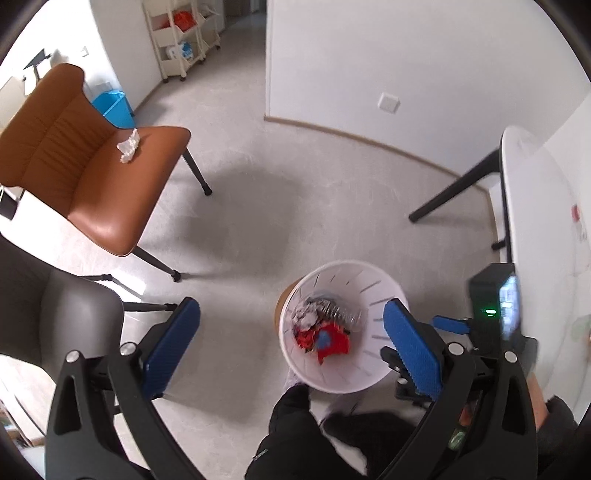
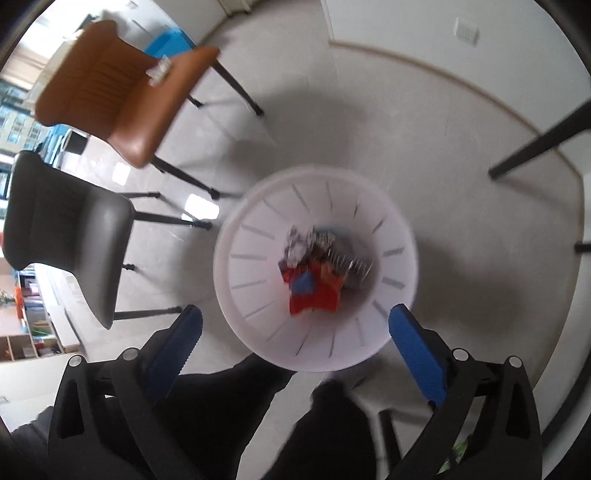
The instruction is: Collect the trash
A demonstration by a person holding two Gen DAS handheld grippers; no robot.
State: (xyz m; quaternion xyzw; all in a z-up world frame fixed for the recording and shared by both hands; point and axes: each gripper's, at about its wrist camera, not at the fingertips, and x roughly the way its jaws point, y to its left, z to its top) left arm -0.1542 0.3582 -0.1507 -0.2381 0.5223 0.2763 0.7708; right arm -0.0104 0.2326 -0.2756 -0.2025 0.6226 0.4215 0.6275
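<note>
A white slotted trash bin (image 1: 369,373) stands on the floor and holds red, blue and silvery wrappers (image 1: 325,328). It also shows blurred in the right wrist view (image 2: 251,273). A crumpled white paper (image 1: 128,146) lies on the seat of a brown chair (image 1: 103,206); it also shows in the right wrist view (image 2: 159,72). My left gripper (image 1: 291,325) is open and empty above the floor, left of the bin. My right gripper (image 2: 295,325) is open and empty above the bin.
A grey chair (image 1: 74,317) stands at the near left. A white table (image 1: 535,206) with black legs is on the right. A blue bin (image 1: 114,107) and a shelf cart (image 1: 181,33) stand by the far wall. The person's dark-clothed legs (image 1: 295,435) are below.
</note>
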